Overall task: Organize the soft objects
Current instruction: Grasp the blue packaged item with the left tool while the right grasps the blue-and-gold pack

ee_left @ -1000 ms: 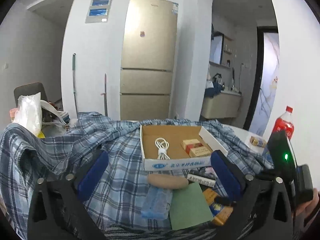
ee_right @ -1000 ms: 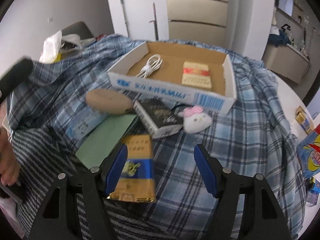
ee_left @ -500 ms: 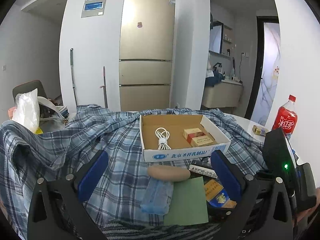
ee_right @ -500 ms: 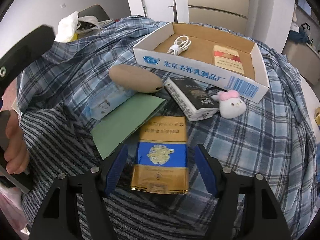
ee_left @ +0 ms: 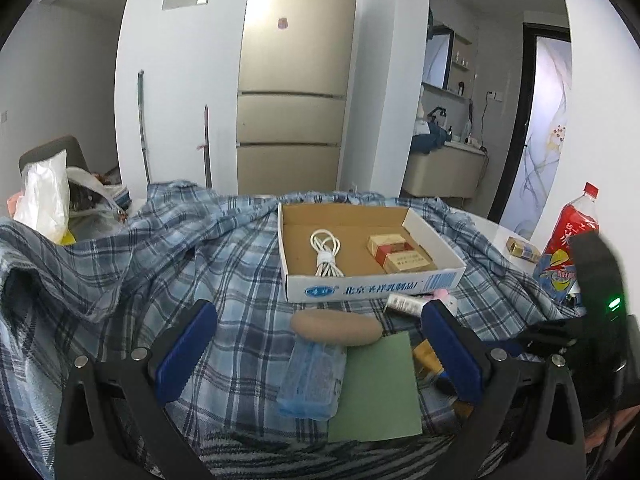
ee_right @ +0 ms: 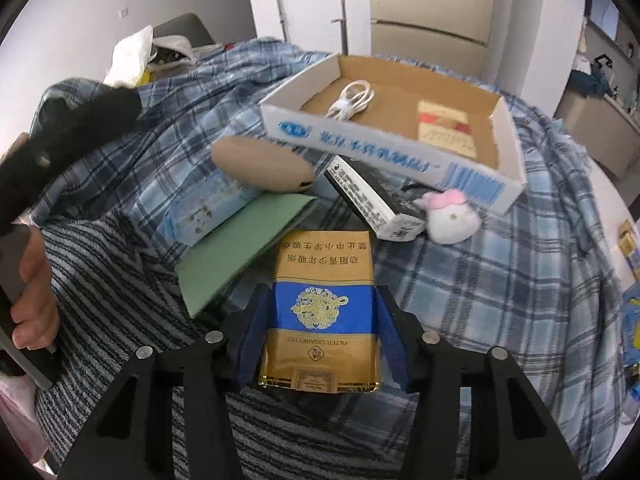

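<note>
A gold and blue cigarette carton lies on the plaid cloth, and my right gripper is shut on its sides. Beyond it lie a green booklet, a blue tissue pack, a tan pouch, a black and white box and a small white plush with a pink bow. My left gripper is open and empty above the tan pouch, tissue pack and green booklet.
A cardboard tray holds a white cable and cigarette packs; it also shows in the right wrist view. A red soda bottle stands at the right. A plastic bag sits far left.
My right gripper moved forward and closed its fingers onto the sides of the gold and blue carton. The left gripper tilted slightly and stayed open.
</note>
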A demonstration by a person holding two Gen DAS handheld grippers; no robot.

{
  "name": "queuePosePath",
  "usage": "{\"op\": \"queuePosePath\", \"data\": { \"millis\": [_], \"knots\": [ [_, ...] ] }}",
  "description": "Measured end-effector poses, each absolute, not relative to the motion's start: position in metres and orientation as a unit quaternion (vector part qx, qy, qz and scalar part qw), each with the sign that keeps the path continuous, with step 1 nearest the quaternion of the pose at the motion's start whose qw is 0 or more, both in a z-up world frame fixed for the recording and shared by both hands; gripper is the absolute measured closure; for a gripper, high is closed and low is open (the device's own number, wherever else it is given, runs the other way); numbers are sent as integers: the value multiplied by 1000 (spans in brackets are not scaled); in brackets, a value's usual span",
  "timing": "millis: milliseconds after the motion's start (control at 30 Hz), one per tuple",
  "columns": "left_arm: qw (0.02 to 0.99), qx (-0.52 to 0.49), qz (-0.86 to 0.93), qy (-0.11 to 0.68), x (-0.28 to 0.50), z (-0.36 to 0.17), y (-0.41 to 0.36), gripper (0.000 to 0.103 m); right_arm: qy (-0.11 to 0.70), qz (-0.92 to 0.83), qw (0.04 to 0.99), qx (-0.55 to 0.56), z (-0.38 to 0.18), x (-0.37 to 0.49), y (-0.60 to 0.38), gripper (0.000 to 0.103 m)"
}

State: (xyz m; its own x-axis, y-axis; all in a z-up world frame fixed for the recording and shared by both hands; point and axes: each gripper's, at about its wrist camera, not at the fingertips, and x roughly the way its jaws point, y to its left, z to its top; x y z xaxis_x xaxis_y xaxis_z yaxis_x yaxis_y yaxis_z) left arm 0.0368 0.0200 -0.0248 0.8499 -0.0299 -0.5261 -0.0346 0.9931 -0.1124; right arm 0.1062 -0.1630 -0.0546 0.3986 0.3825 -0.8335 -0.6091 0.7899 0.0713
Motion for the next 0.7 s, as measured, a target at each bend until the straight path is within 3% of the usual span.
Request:
{"op": "queuePosePath", "data": {
  "millis": [300, 433, 633, 700],
  "knots": [
    [934, -80, -4, 348, 62, -45, 32, 0, 403, 276, 868, -87, -32, 111, -185, 52],
    [928, -18, 2, 372, 74, -42, 25, 10, 402, 280, 868, -78, -34, 114, -187, 52],
    [909, -6, -27, 417, 92, -51, 28, 33, 390, 290, 872, -66, -32, 111, -189, 52],
    [902, -14, -46, 430, 97, -58, 34, 36, 385, 291, 874, -61, -30, 109, -192, 52]
  ]
}}
